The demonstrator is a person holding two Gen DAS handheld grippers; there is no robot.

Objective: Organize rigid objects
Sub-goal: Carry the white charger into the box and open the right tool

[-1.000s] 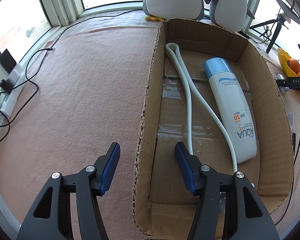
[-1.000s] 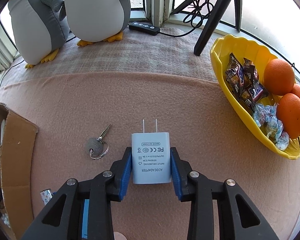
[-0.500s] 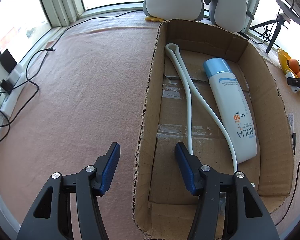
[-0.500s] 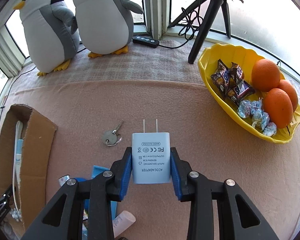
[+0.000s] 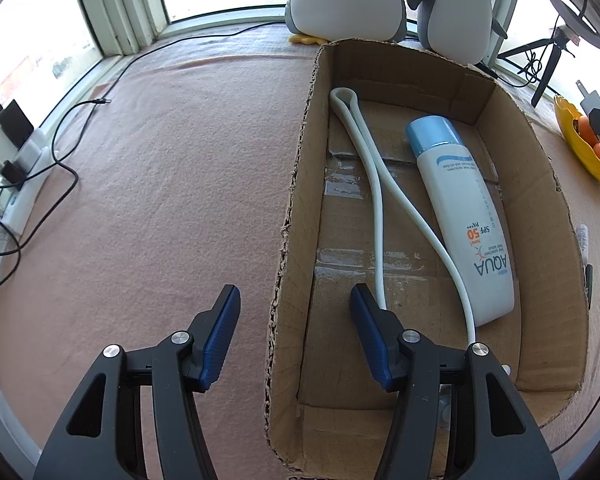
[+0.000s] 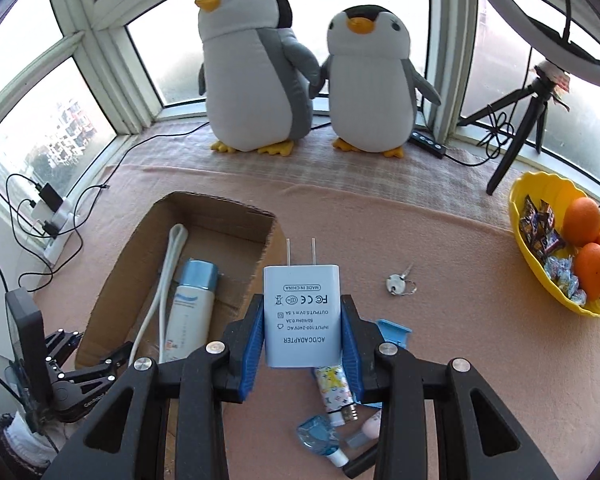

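Observation:
My right gripper [image 6: 302, 340] is shut on a white AC adapter [image 6: 301, 312], prongs forward, held well above the table near the right wall of the cardboard box [image 6: 260, 248]. In the box lie a white sunscreen bottle [image 5: 460, 208] with a blue cap and a white looped strap [image 5: 374, 184]. My left gripper [image 5: 296, 336] is open and empty, its jaws straddling the box's left wall [image 5: 296, 216]. The adapter [image 5: 590, 98] also shows far right in the left wrist view.
A key [image 6: 398, 282], a blue piece [image 6: 394, 330], a small tube [image 6: 334, 390] and small bottles [image 6: 320, 436] lie on the pink cloth. A yellow bowl [image 6: 520, 232] of oranges and sweets stands right. Two plush penguins [image 6: 256, 72], a tripod [image 6: 520, 128] and cables [image 5: 64, 152] ring the table.
My right gripper has risen and swung left with the adapter, so the box and its contents have come into its view. My left gripper has not moved.

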